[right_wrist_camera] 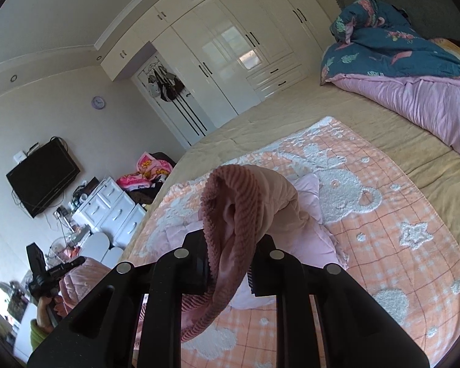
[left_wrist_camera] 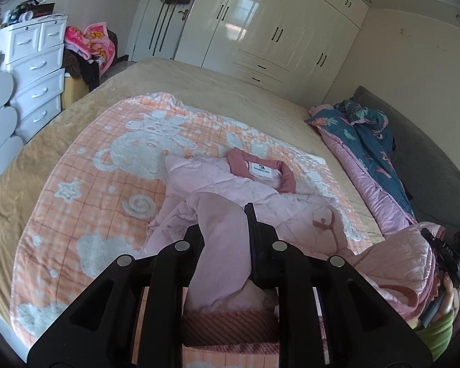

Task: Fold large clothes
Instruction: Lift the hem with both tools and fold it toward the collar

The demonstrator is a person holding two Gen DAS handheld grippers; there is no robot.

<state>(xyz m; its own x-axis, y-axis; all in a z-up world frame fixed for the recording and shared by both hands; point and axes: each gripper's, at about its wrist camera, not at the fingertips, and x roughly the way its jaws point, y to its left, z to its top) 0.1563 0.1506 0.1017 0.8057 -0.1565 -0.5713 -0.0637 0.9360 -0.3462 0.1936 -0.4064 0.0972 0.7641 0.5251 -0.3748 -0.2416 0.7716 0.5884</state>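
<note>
A pale pink quilted jacket [left_wrist_camera: 217, 181] lies crumpled on an orange-and-white bear blanket [left_wrist_camera: 107, 184], its darker collar with a white label [left_wrist_camera: 260, 168] facing up. My left gripper [left_wrist_camera: 224, 230] is shut on a lifted fold of the jacket, and a ribbed dusty-pink band [left_wrist_camera: 230, 325] hangs below the jaws. In the right wrist view my right gripper [right_wrist_camera: 230, 242] is shut on the jacket's ribbed pink cuff [right_wrist_camera: 230, 202], which is raised above the blanket [right_wrist_camera: 398, 260] and drapes over the jaws. Each gripper also shows in the other view, the right gripper [left_wrist_camera: 444, 254] and the left gripper [right_wrist_camera: 55, 273].
The blanket covers a beige bed [left_wrist_camera: 245, 98]. A blue floral and pink quilt [left_wrist_camera: 362, 141] is bunched along the grey headboard [left_wrist_camera: 429, 159]. A white dresser [left_wrist_camera: 36, 70] and a heap of clothes [left_wrist_camera: 92, 46] stand beyond the bed's far corner. White wardrobes [left_wrist_camera: 260, 24] fill the wall.
</note>
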